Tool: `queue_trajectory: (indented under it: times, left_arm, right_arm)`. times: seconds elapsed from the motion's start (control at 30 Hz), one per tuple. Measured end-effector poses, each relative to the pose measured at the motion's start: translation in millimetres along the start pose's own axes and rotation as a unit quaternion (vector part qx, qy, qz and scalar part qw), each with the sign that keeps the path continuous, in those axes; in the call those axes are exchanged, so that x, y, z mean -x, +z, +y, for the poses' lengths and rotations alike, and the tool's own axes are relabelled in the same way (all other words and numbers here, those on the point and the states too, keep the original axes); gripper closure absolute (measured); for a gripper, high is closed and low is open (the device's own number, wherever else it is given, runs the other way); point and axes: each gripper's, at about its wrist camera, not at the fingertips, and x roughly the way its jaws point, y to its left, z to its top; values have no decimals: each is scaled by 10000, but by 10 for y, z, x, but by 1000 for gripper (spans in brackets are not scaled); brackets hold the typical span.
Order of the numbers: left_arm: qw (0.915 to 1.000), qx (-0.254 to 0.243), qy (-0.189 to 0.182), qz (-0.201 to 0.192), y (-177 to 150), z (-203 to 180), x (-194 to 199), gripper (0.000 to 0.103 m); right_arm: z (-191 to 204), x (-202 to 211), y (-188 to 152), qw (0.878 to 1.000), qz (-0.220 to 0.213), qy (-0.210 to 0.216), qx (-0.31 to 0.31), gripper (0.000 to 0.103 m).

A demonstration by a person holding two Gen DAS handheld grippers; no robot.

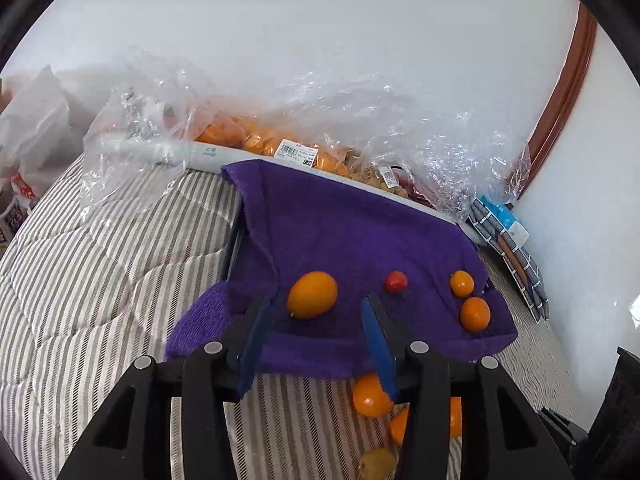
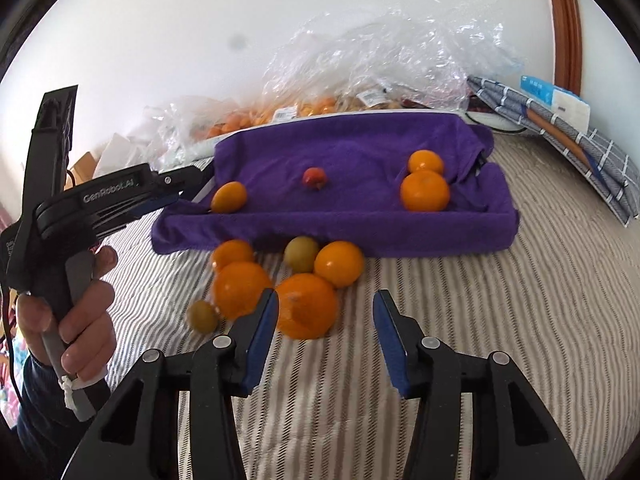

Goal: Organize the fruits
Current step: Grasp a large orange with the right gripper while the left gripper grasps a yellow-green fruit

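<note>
Purple towel [image 2: 360,148], glossy oranges [image 2: 425,191].

Towel [image 2: 360,152]: purple terry cloth, matt, fuzzy nap. Bedcover [image 2: 500,320]: striped quilted fabric, matt. Oranges [image 2: 306,306]: smooth, glossy peel. Bags [image 1: 400,120]: clear, crinkled, shiny plastic film. Gripper [image 2: 326,322] bodies: matt black plastic; pads [image 2: 390,336]: blue, matt.

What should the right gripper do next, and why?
Probably ease the right gripper forward and close on the big orange ahead. Its fingers are open and empty, that orange lies on the striped cover in front of the purple towel-lined tray, and the tray holds only four fruits.
</note>
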Motion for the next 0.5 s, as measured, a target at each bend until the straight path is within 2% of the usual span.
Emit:
queue_trajectory:
  times: [0.2,0.43,0.5]
  left_arm:
    - [9999,-44,-7,117,-265,183,234,58]
    - [9984,-385,17,409,-490,134,289,56]
    - [9981,-398,-8,470,-513,128,276,55]
  right_arm:
    - [74,-186,-54,9995,284,-26,136,56]
    - [193,-297,4,9984,353,-268,356,57]
    - [203,-340,8,9978,453,-291,387,60]
